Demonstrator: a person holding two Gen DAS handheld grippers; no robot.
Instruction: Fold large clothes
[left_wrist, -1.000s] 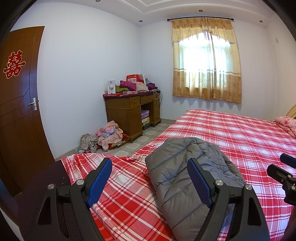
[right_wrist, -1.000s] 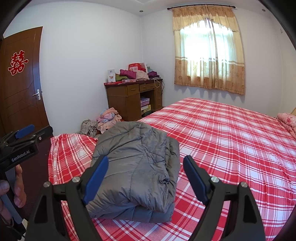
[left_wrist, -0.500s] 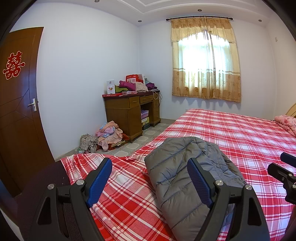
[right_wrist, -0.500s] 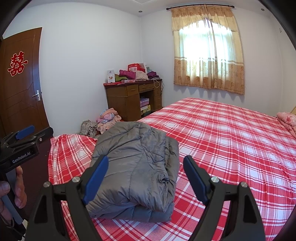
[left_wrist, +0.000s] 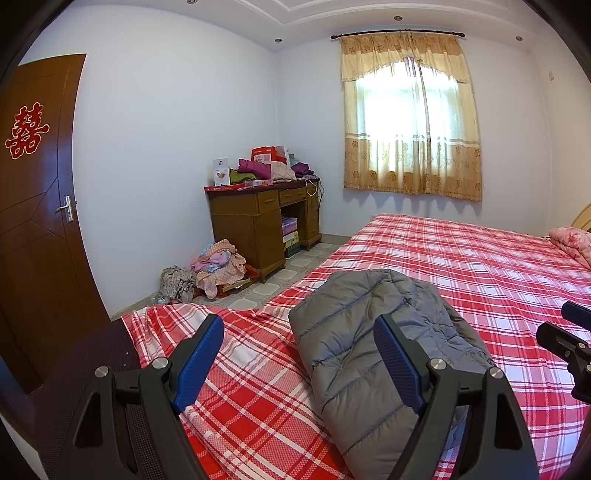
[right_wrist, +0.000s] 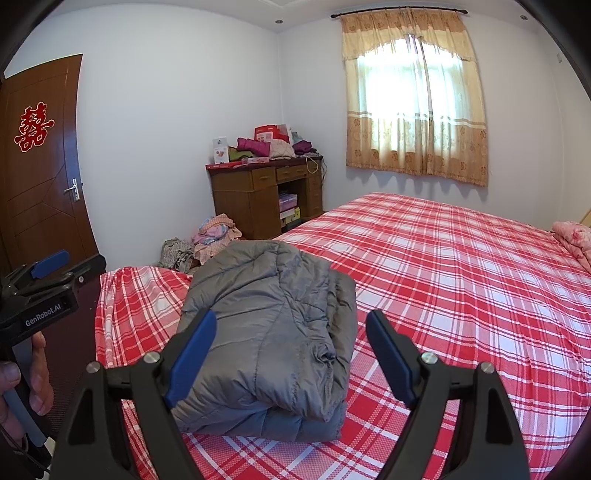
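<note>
- Holding back from the bed, the left gripper (left_wrist: 299, 363) hangs above the near left corner of the bed (left_wrist: 461, 266) with its blue fingers (left_wrist: 199, 356) spread wide and nothing between them; judging by this, it has let go because the folding looks finished.
- The person's hand (right_wrist: 26, 373) grips that tool's handle at the left edge of the right wrist view.
- The grey padded jacket (right_wrist: 269, 332) lies folded into a thick, layered bundle on the red checked sheet, near the bed's near left corner and close to its left edge; it rests flat and stays in shape by itself, so no clamp seems needed.
- The right gripper (right_wrist: 291, 354) also stands apart and empty, poised over the near edge of the bed just short of the jacket, not touching it.
- Beyond the bed's left edge stand a wooden desk (left_wrist: 258, 221) and a heap of clothes (left_wrist: 218, 264) on the floor.
- Compared with a second ago, almost nothing differs: both tools stay spread and the bundle has not shifted, only a very slight camera drift.
</note>
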